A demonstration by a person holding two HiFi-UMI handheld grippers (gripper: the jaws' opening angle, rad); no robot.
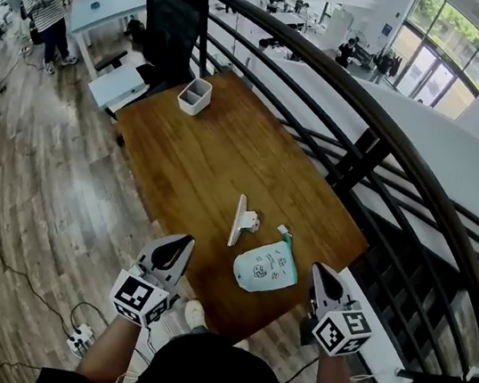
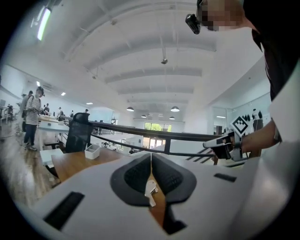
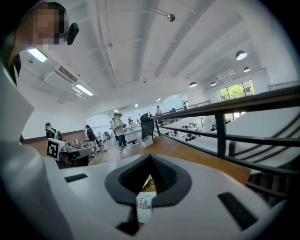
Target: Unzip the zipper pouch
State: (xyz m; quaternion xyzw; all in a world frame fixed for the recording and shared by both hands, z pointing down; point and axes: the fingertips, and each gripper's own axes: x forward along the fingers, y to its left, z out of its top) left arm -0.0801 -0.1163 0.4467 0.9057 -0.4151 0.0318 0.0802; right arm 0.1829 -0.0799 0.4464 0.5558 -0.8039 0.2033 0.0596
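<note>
Head view is showing a dark curved railing (image 1: pixel 331 68) running past a long wooden table (image 1: pixel 217 164), and the person is holding the left gripper (image 1: pixel 181 244) and the right gripper (image 1: pixel 321 271) just off its near edge, each with its jaws pressed together on nothing. Between the two, near that edge, the pale blue zipper pouch (image 1: pixel 265 267) is lying flat on the wood, touching neither gripper. A white box (image 1: pixel 195 95) is standing at the far end, and a white clip (image 1: pixel 240 220) is lying just beside the pouch.
</note>
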